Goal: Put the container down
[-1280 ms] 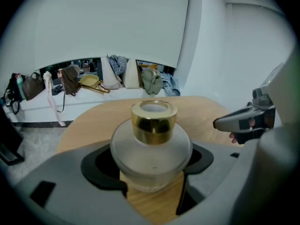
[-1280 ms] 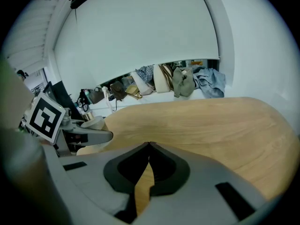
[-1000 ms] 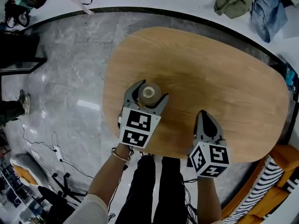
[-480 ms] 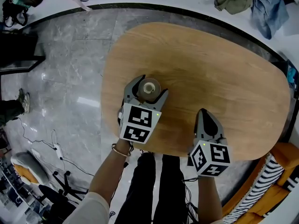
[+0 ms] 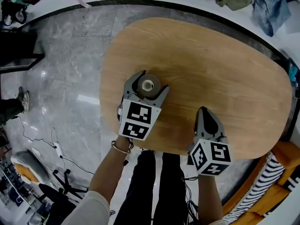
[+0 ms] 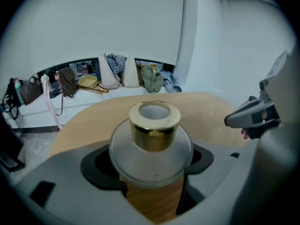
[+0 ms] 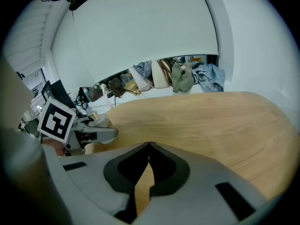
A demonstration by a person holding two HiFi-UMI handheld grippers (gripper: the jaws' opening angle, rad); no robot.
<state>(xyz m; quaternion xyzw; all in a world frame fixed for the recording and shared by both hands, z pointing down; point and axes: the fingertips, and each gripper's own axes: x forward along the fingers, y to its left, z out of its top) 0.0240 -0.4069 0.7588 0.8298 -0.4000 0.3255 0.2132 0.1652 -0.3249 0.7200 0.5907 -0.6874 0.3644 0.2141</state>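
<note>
Gold-necked container sat clamped in the jaws of left gripper, over wooden table. Right gripper was fully closed, jaws touching, holding nothing.

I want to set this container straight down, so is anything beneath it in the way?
Nothing visible. The left gripper holds the container over bare table; the right gripper sits shut, apart to the side.

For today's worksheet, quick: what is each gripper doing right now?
Left gripper: closed on the container.
Right gripper: jaws closed, empty.
</note>
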